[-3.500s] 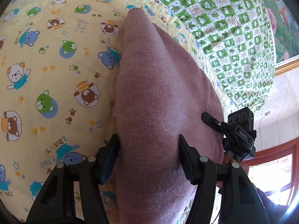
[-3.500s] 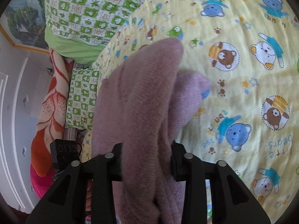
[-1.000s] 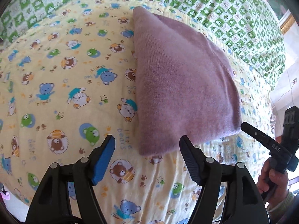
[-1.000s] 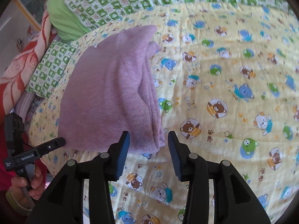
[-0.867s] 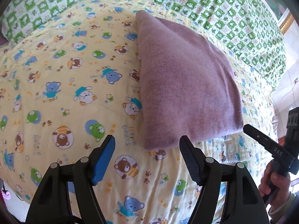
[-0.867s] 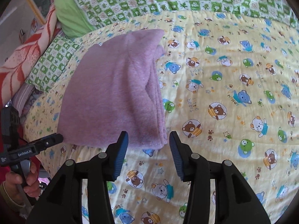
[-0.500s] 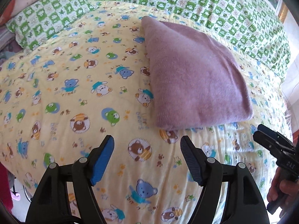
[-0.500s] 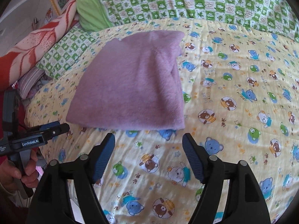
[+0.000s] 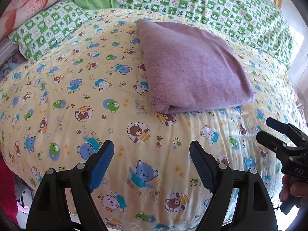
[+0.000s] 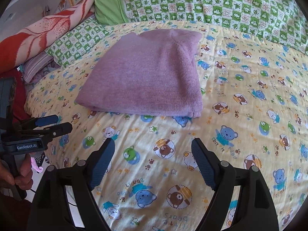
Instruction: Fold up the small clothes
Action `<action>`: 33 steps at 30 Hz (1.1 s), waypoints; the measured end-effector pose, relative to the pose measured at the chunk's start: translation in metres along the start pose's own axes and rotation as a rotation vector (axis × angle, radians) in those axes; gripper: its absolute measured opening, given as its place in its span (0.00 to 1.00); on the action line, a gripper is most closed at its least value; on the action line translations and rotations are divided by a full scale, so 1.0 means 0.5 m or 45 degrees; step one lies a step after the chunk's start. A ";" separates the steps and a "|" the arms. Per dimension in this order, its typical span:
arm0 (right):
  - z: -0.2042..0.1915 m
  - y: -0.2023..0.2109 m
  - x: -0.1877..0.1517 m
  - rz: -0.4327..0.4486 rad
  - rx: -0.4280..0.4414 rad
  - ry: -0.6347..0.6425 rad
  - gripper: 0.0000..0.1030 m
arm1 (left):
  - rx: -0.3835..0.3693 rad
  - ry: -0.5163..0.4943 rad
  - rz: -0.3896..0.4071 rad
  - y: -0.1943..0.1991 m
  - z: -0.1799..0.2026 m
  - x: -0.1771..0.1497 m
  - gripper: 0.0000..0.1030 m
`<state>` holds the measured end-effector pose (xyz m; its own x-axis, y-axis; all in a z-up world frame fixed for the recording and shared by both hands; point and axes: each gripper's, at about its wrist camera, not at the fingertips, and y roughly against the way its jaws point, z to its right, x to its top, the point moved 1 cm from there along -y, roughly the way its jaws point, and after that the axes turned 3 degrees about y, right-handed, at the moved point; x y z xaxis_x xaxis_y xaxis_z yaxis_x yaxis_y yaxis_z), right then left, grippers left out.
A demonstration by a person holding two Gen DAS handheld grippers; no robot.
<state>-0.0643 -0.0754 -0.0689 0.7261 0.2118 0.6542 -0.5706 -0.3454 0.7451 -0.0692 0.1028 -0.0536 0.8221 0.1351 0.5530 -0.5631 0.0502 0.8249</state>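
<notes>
A folded mauve knit garment (image 9: 192, 71) (image 10: 148, 75) lies flat on the yellow bear-print quilt (image 9: 77, 100) (image 10: 250, 115), free of both grippers. My left gripper (image 9: 152, 154) hangs over the quilt well short of the garment's near edge; its jaws are opening with nothing between them. My right gripper (image 10: 153, 150) is likewise back from the garment, jaws opening and holding nothing. In the left wrist view the right gripper (image 9: 269, 130) shows at the right edge; in the right wrist view the left gripper (image 10: 55, 123) shows at the left, held by a hand (image 10: 19, 173).
Green-and-white checked bedding (image 9: 211, 3) (image 10: 211, 2) lies behind the quilt, with a green pillow (image 10: 107, 5) and a checked pillow (image 9: 46, 30). A red-and-white blanket (image 10: 42, 32) is piled at far left. The quilt drops off at the near-left edge.
Both grippers have pulled back from the garment, which now lies farther from the fingers. The right jaws went from narrow to wide; the left widened slightly. The garment stays folded on the quilt.
</notes>
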 end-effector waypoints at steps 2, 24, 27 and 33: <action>-0.006 0.005 -0.006 0.008 -0.020 0.022 0.84 | 0.017 -0.017 0.013 0.003 0.002 0.003 0.80; -0.032 0.077 0.068 0.303 -0.094 0.091 0.99 | 0.091 -0.059 0.215 0.062 0.044 0.069 0.91; -0.032 0.056 0.062 0.280 -0.111 0.091 0.99 | 0.106 -0.063 0.203 0.040 0.040 0.067 0.91; -0.016 0.004 0.045 0.226 -0.137 0.031 0.99 | 0.143 -0.030 0.186 0.000 0.023 0.069 0.92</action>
<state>-0.0523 -0.0643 -0.0517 0.6016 0.1788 0.7785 -0.7274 -0.2801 0.6265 -0.0399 0.0961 -0.0331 0.7350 0.1094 0.6692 -0.6646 -0.0792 0.7430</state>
